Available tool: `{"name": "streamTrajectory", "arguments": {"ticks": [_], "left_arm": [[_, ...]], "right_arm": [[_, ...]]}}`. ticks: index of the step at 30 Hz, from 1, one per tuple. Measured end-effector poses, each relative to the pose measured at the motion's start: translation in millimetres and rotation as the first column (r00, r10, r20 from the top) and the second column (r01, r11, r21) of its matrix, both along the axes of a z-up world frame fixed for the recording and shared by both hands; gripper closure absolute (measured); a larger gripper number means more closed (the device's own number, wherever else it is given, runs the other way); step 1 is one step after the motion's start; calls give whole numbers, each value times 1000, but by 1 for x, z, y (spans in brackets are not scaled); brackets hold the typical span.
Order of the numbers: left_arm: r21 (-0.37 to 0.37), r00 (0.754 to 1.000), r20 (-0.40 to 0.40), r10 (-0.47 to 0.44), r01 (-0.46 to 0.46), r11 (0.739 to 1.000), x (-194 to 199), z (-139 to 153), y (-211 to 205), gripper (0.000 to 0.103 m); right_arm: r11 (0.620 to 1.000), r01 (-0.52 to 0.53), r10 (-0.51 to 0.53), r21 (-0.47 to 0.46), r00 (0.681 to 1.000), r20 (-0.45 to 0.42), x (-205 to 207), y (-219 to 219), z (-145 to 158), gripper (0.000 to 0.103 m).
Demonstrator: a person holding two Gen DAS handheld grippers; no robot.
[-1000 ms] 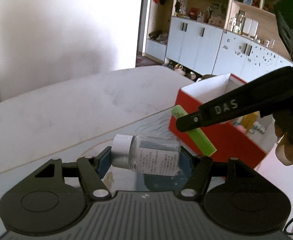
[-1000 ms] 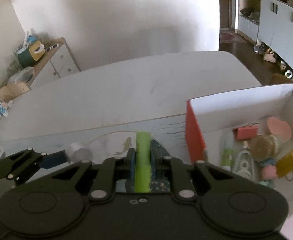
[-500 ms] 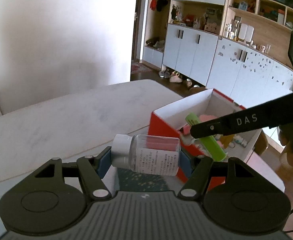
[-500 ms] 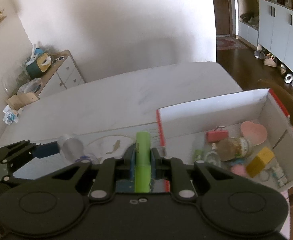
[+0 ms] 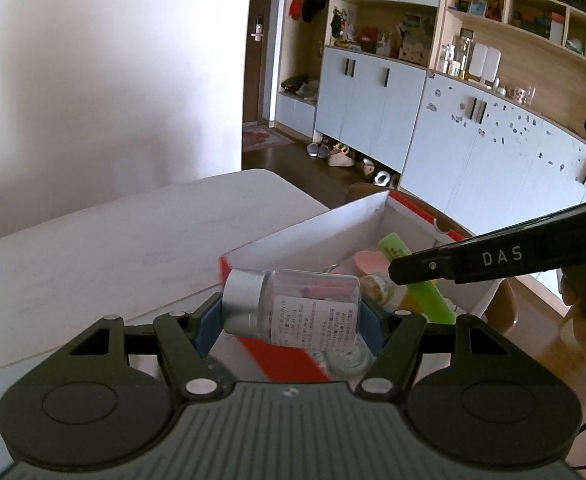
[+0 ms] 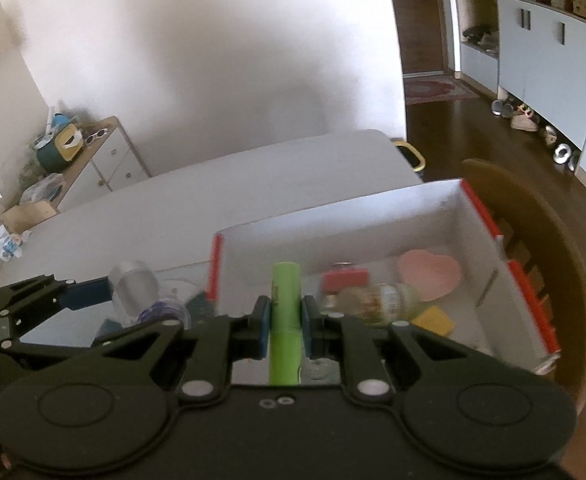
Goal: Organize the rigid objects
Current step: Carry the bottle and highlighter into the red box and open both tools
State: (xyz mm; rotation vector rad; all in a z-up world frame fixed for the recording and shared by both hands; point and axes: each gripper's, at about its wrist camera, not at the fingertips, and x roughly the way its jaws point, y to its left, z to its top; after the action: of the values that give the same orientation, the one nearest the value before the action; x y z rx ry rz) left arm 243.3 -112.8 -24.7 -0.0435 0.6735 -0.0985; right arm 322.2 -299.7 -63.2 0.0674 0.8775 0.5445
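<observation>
Bottle (image 5: 293,306): clear, silver cap, paper label; lies crosswise, clamped between the fingers (image 5: 204,320) of the left gripper (image 5: 291,320), above the near left corner of the box (image 5: 313,228).
Green tube (image 6: 285,308): upright along the right gripper (image 6: 285,320), whose fingers are clenched on its sides; held over the box's near wall.
Box: red outside, white inside, open top; sits at the right end of the tabletop (image 5: 105,248), its far right corner past the tabletop edge, above a wooden chair (image 6: 549,240). Inside lie a pink heart (image 6: 431,274), a small jar (image 6: 377,300), a red clip (image 6: 345,280) and a yellow block (image 6: 433,320); the middle of the floor is bare.
Tabletop: far half and left side bare.
Change: a second ago both grippers hung over the tabletop left of the box; both have shifted right and now reach its rim.
</observation>
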Motion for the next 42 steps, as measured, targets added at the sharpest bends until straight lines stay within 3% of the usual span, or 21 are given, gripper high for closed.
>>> {"name": "streamTrajectory", "arguments": {"ticks": [11,21,24,28,42], "left_arm": [[41,997,-73,-29,32,999,48,-23,-48,34],[126,971,-238,8,23,992,102,-69,-68,34],[165,962,-272,10,37,986,108,-80,-75,34],[160,945,-327,30,24,987,117,-92,-76,34],[222,920,-391,39,52,974,119,-100,-89,34]], "right_arm": [[999,37,-37,-27,999,-3,30,-55,-22,88],[997,-16,13,-71,999,-51,42,-58,-56,88],[995,-50,45,-83,997,-64,43,-54,-65,88],[992,-82,77,-98,996,-52,44,-49,-70,87],[985,-117,112,-127,993,-49,46,-54,-74,88]]}}
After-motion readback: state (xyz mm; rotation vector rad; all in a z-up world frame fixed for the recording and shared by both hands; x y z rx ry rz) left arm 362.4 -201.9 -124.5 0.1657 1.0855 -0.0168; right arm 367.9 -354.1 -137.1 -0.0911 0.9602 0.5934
